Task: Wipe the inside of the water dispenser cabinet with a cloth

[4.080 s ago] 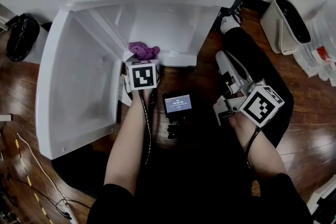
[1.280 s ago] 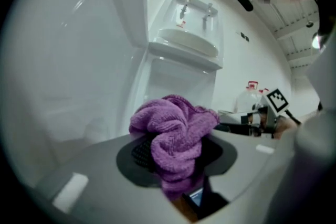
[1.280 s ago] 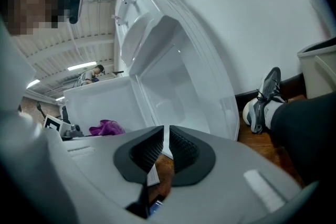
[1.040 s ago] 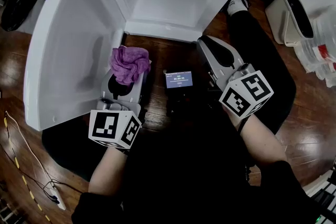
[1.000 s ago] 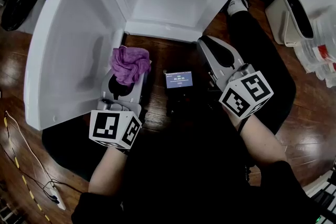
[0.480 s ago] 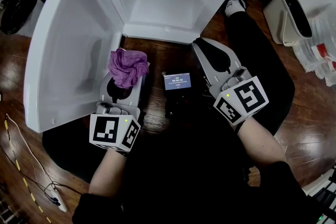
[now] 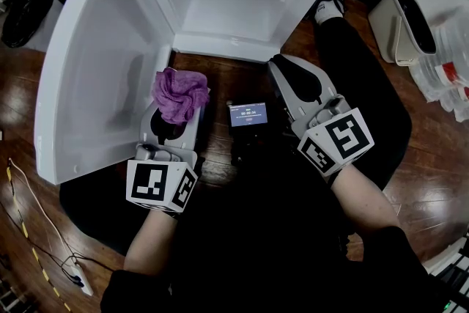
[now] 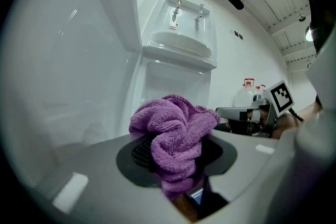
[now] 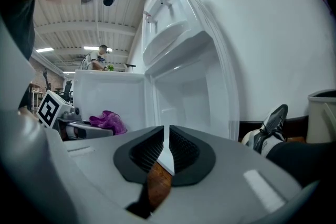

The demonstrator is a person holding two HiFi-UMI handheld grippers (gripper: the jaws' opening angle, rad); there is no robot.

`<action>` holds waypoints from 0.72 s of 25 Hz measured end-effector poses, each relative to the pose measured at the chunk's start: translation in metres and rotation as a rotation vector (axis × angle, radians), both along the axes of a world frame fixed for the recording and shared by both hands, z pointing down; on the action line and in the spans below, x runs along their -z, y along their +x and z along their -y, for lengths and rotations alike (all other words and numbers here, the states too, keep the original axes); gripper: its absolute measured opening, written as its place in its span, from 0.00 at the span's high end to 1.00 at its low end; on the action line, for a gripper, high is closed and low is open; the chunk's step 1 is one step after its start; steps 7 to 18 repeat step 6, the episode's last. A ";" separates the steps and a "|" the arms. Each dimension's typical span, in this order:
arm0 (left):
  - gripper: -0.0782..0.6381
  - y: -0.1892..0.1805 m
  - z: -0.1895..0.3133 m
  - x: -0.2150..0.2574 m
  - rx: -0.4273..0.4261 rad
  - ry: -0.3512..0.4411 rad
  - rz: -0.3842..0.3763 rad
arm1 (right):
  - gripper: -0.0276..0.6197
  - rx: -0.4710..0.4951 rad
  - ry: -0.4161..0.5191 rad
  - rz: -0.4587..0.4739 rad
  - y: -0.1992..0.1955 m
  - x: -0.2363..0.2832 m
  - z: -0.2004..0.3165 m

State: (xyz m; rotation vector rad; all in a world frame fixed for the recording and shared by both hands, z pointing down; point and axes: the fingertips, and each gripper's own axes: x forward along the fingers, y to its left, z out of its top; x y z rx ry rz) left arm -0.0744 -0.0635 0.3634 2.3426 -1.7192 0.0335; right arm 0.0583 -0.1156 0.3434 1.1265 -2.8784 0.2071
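Observation:
The white water dispenser cabinet (image 7: 242, 4) stands open ahead, its door (image 7: 95, 77) swung out to the left. My left gripper (image 7: 174, 108) is shut on a bunched purple cloth (image 7: 178, 93), held just outside the cabinet's front edge beside the door. In the left gripper view the cloth (image 8: 176, 136) bulges out from between the jaws, with the dispenser (image 8: 176, 55) behind it. My right gripper (image 7: 289, 77) hovers to the right of the opening, shut with nothing in it; the right gripper view shows its jaws (image 9: 166, 150) together and the cabinet (image 9: 184, 92) beyond.
A small device with a lit screen (image 7: 248, 114) lies on the wooden floor between the grippers. A white bin (image 7: 401, 26) and clear water bottles (image 7: 447, 62) stand at the right. A shoe (image 7: 333, 0) sits by the cabinet's right side. Cables (image 7: 29, 231) trail at the lower left.
Four seconds ago the left gripper held the cloth at the cabinet's floor edge; it has since pulled back. Over the last second the right gripper shifted slightly left and rolled a little.

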 end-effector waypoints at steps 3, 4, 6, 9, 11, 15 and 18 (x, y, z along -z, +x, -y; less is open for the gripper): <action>0.64 0.000 0.000 -0.001 0.001 -0.003 0.001 | 0.92 0.001 0.003 0.002 0.000 0.000 -0.001; 0.64 0.000 0.000 -0.002 0.002 -0.004 0.001 | 0.92 0.001 0.003 0.002 0.000 0.001 -0.001; 0.64 0.000 0.000 -0.002 0.002 -0.007 0.001 | 0.92 0.002 0.003 0.003 -0.001 0.001 -0.001; 0.64 0.000 0.000 -0.002 0.002 -0.007 0.001 | 0.92 0.002 0.003 0.003 -0.001 0.001 -0.001; 0.64 0.000 0.000 -0.002 0.002 -0.007 0.001 | 0.92 0.002 0.003 0.003 -0.001 0.001 -0.001; 0.64 0.000 0.000 -0.002 0.002 -0.007 0.001 | 0.92 0.002 0.003 0.003 -0.001 0.001 -0.001; 0.64 0.000 0.000 -0.002 0.002 -0.007 0.001 | 0.92 0.002 0.003 0.003 -0.001 0.001 -0.001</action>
